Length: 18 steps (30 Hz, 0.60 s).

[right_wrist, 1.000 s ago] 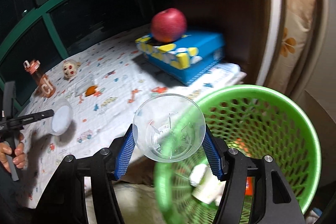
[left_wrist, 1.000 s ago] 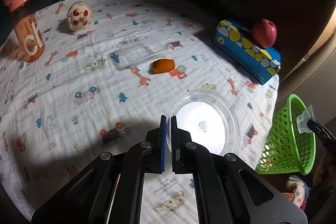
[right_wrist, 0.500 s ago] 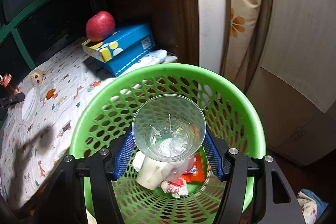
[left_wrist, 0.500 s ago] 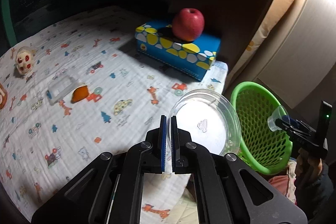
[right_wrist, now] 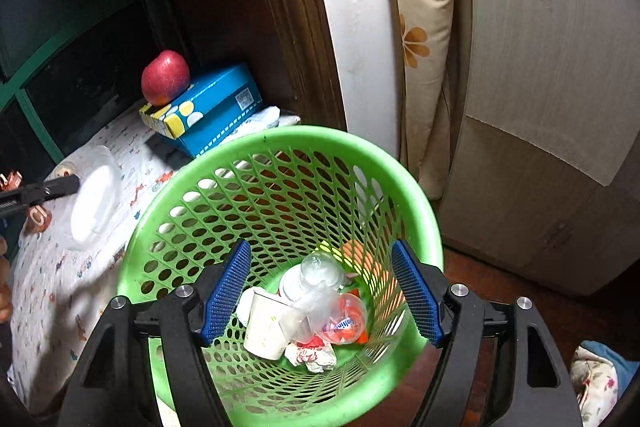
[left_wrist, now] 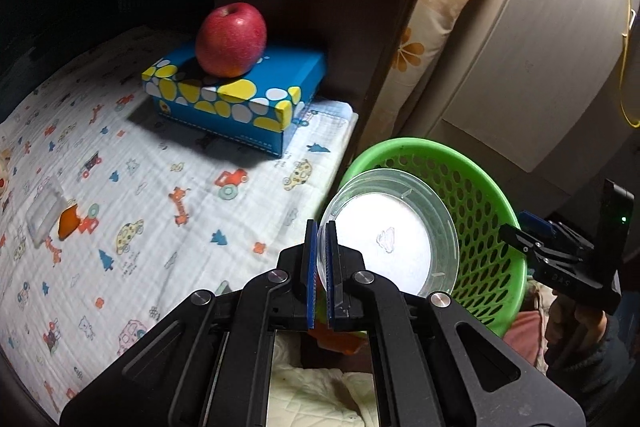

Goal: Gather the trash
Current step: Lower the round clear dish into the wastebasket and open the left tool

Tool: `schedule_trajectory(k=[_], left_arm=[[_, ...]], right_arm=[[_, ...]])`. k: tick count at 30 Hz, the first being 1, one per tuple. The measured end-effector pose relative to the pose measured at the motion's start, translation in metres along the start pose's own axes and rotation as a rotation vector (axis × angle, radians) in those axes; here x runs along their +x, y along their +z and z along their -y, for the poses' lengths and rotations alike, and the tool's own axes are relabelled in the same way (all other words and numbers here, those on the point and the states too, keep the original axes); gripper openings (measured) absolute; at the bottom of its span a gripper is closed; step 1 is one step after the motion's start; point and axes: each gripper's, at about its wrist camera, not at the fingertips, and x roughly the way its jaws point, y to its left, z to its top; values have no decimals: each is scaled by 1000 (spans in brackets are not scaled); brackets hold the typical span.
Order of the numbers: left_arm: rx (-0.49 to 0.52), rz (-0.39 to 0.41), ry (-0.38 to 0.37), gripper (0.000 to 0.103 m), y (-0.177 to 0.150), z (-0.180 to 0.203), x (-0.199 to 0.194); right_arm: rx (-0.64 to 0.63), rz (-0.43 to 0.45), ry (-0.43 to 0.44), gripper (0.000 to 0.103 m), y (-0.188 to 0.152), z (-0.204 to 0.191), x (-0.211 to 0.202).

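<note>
Our left gripper (left_wrist: 319, 227), jaws pinched on the clear plastic lid's (left_wrist: 394, 233) rim, has the green basket (left_wrist: 486, 227) just ahead-right, probably not yet under it, while our right gripper (right_wrist: 320, 287) is opening, empty, above it.

We are looking at a green basket (right_wrist: 280, 163) of glossy perforated plastic, and inside it we are seeing a matt paper cup (right_wrist: 266, 325), a clear smooth plastic cup (right_wrist: 340, 319) and crumpled paper (right_wrist: 314, 355). Just beside the basket, the left gripper (left_wrist: 319, 239) is showing ribbed blue rubbery pads (left_wrist: 310, 267) on matt black plastic arms, pinching a transparent, glossy plastic lid (left_wrist: 396, 239). Beyond the basket we are noticing a soft, crinkled printed cloth (left_wrist: 160, 187), a smooth cardboard box (left_wrist: 240, 99) with a shiny red apple (left_wrist: 231, 39) on it, and dark wood trim (right_wrist: 280, 7).
</note>
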Motion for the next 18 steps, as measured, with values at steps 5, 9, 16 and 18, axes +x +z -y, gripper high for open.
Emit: schedule_trajectory(k=[5, 9, 16, 18], left_arm=[[45, -39, -7, 2, 3, 28, 23], [91, -72, 9, 2, 3, 47, 42], [104, -130, 7, 7, 2, 66, 71], [99, -139, 1, 8, 0, 69, 76]], right_arm=[[30, 39, 12, 74, 1, 9, -15], [35, 45, 20, 75, -1, 12, -20], [64, 54, 36, 75, -5, 19, -23], [68, 54, 38, 75, -5, 20, -24]])
